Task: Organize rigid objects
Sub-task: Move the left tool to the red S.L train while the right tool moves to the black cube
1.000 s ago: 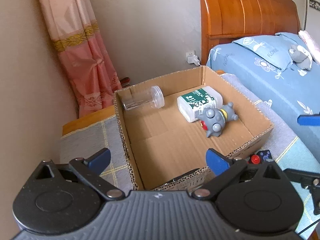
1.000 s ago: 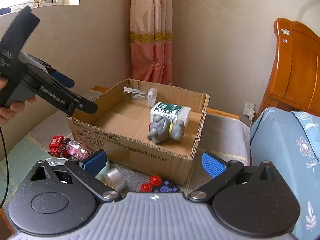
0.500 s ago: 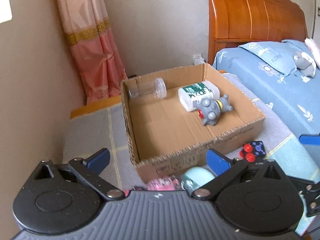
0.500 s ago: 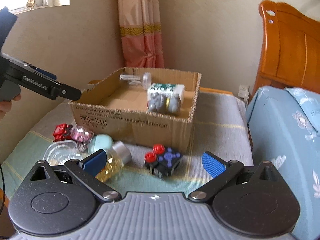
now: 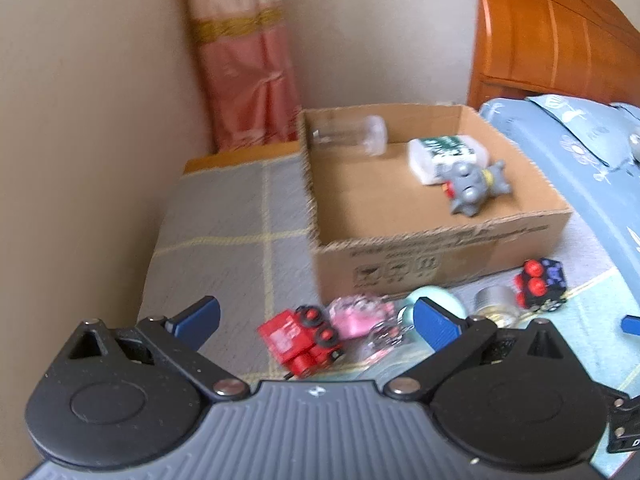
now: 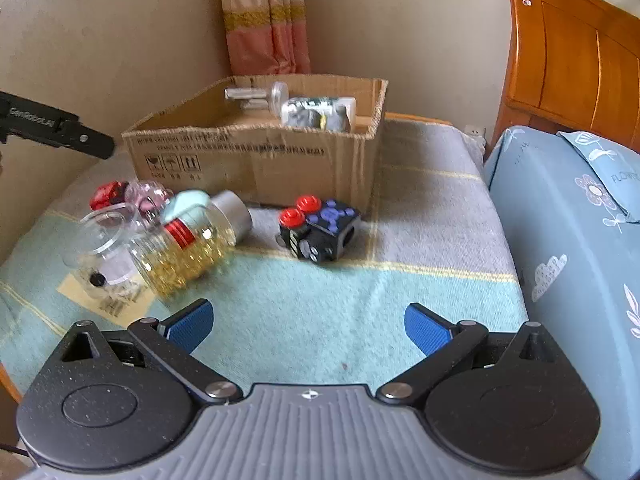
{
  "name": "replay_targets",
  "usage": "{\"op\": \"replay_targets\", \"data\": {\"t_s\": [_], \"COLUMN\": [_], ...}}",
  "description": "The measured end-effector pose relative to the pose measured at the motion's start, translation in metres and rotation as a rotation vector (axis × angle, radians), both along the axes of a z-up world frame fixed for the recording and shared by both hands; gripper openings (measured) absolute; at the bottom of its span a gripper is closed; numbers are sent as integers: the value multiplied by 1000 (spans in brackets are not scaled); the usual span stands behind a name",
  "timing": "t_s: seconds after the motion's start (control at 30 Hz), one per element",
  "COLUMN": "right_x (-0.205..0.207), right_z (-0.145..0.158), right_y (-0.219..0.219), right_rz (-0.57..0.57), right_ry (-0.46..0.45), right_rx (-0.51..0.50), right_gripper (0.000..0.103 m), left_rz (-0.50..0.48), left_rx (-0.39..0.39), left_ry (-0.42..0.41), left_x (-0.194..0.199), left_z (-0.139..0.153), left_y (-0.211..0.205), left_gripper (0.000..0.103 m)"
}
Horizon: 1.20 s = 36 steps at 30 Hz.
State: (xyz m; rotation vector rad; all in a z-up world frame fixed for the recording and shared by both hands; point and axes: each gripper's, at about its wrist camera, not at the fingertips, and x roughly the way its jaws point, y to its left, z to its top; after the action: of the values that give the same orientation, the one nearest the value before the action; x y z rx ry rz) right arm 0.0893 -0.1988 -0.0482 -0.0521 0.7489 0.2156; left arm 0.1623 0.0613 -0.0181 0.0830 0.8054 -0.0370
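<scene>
A cardboard box (image 5: pixel 440 264) (image 6: pixel 256 160) stands on the blanket-covered table and holds a clear jar (image 5: pixel 348 140), a white bottle (image 5: pixel 444 152) and a grey toy (image 5: pixel 468 188). In front of it lie a red toy truck (image 5: pixel 300 340) (image 6: pixel 106 194), a pink toy (image 5: pixel 356 316), a mint object (image 6: pixel 184 204), a jar of yellow beads (image 6: pixel 192 248), a clear cup (image 6: pixel 100 240) and a black cube with red buttons (image 5: pixel 540 284) (image 6: pixel 318 230). My left gripper (image 5: pixel 316 320) is open, just above the truck. My right gripper (image 6: pixel 308 326) is open and empty, short of the cube.
The table carries a grey and mint checked blanket (image 6: pixel 320 312). A bed with blue bedding (image 6: pixel 568 220) and a wooden headboard (image 6: pixel 572 48) borders the right side. A wall and a pink curtain (image 5: pixel 248 60) stand behind the box.
Both grippers have drawn back and down from the box. The loose objects in front of the box have come into view. Both stay open.
</scene>
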Motion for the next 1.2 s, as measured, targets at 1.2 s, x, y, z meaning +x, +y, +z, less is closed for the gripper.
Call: {"op": "replay_targets", "data": {"t_s": [1.2], "right_x": [20], "right_z": [-23], "right_y": [-2], "right_rz": [-29], "right_ry": [70], "right_rx": [-68], "right_gripper": [103], "left_rz": [-23], "left_rx": [17], "left_ry": [115], "left_x": [21], "left_z": [-69], "left_y": [51], "left_gripper": [102]}}
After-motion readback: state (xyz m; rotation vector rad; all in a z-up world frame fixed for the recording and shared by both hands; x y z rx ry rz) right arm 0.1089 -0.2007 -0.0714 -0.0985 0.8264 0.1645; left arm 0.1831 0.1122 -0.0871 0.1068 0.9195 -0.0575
